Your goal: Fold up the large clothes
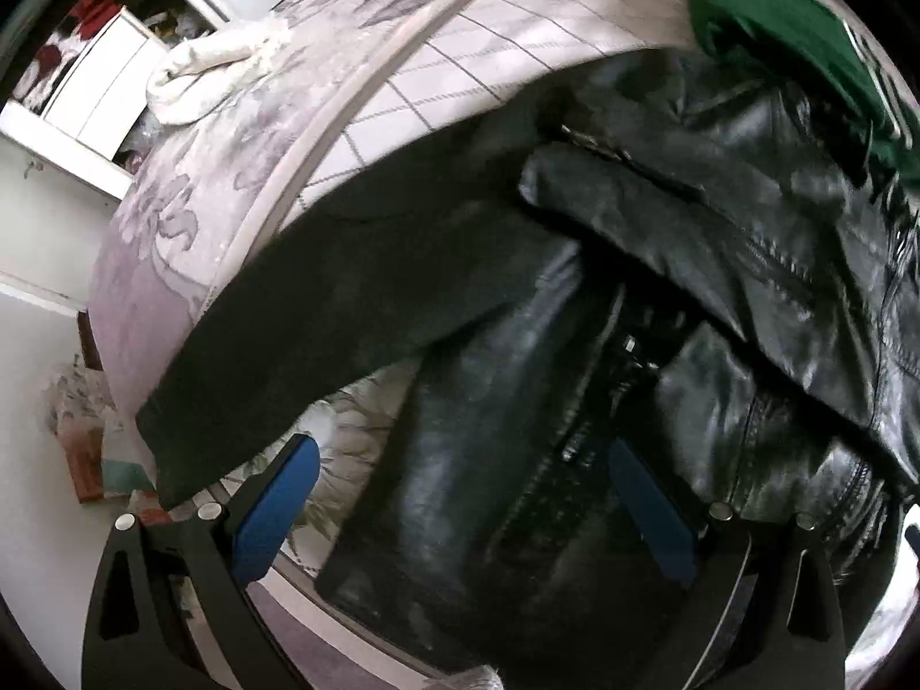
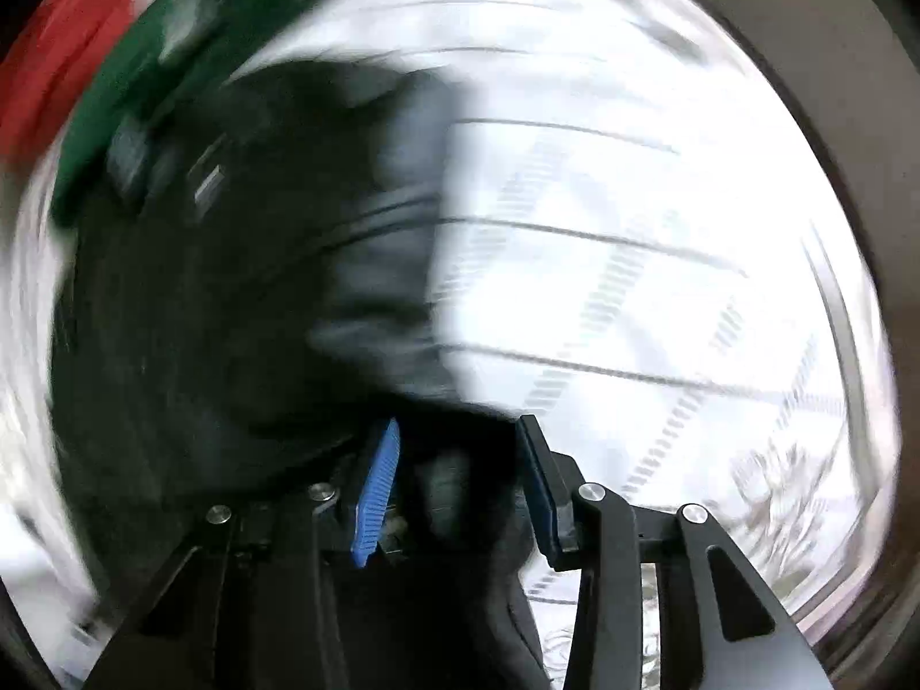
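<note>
A black leather jacket [image 1: 661,299] with a front zipper and a matte black sleeve [image 1: 345,310] lies crumpled on a pale bed cover [image 1: 460,57]. My left gripper [image 1: 460,460] is open, its blue pads [image 1: 282,500] on either side of the jacket's lower front, close above it. The right wrist view is heavily motion-blurred. There the jacket [image 2: 230,299] fills the left half, and my right gripper [image 2: 454,443] has black cloth between its blue pads [image 2: 376,494], jaws partly closed on it.
A green garment [image 1: 793,40] lies at the jacket's far right; it shows as a green blur [image 2: 126,103] beside something red [image 2: 52,57]. A white cloth [image 1: 201,75] lies at the bed's far left. White cupboards [image 1: 98,92] stand beyond the bed.
</note>
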